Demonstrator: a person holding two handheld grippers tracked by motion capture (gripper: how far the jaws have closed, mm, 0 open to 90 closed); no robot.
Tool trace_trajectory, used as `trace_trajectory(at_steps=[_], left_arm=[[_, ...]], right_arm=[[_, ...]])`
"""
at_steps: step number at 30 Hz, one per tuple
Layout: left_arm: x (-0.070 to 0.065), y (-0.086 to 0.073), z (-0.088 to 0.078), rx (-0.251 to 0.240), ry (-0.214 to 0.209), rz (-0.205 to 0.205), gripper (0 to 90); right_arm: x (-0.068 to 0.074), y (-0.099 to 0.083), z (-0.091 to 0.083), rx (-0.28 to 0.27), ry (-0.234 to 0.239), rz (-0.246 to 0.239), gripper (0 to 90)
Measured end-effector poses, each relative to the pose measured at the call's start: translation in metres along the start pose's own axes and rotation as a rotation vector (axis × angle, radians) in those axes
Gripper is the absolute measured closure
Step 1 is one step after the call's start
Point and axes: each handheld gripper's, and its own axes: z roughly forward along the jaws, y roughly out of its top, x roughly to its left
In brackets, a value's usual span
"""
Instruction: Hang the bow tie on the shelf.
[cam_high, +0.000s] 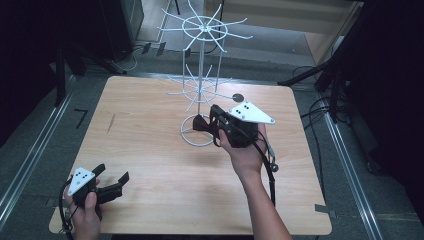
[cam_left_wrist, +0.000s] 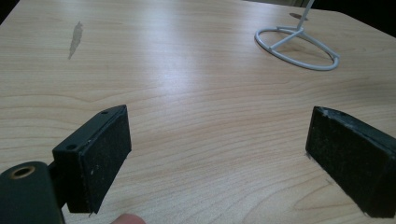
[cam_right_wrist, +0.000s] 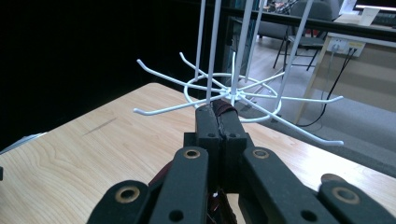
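We see a white wire rack (cam_high: 202, 80) standing mid-table toward the far edge, ring base (cam_left_wrist: 297, 47) on the wood, hooked spokes (cam_right_wrist: 233, 93) fanning out in two tiers. Right gripper (cam_high: 204, 123) is at the rack's base by the pole, jaws pressed together on a thin dark reddish item (cam_right_wrist: 223, 110); we can't tell what it is. Left gripper (cam_high: 111, 180) rests at the near left corner of the table (cam_high: 150, 165), jaws spread wide, nothing between them.
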Motion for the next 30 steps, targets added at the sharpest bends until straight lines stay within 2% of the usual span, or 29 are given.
trace_trajectory(at_steps=[5,6,9,15,17,21,24,30], left_arm=[[0.0,0.0,0.0,-0.001,0.0,-0.001,7.3],[0.0,0.0,0.0,0.0,0.0,-0.001,7.3],[0.0,0.0,0.0,0.0,-0.001,0.001,7.3],[0.0,0.0,0.0,-0.001,-0.001,0.001,7.3],[0.0,0.0,0.0,-0.002,0.0,0.0,7.3],[0.0,0.0,0.0,-0.001,0.0,0.001,7.3],[0.0,0.0,0.0,0.001,0.0,0.002,7.3],[0.0,0.0,0.0,0.001,0.0,0.003,7.3]], right_arm=[[-0.008,0.0,0.005,0.009,0.012,0.027,90.0],[-0.013,-0.001,0.007,0.012,0.017,0.051,90.0],[-0.018,-0.004,0.01,0.02,0.022,0.081,90.0],[-0.023,-0.009,0.014,0.027,0.033,0.122,90.0],[-0.026,-0.012,0.015,0.027,0.033,0.156,90.0],[-0.027,-0.017,0.019,0.054,0.025,0.163,90.0],[-0.027,-0.028,0.026,0.091,0.025,0.172,90.0],[-0.026,-0.037,0.034,0.102,0.037,0.195,90.0]])
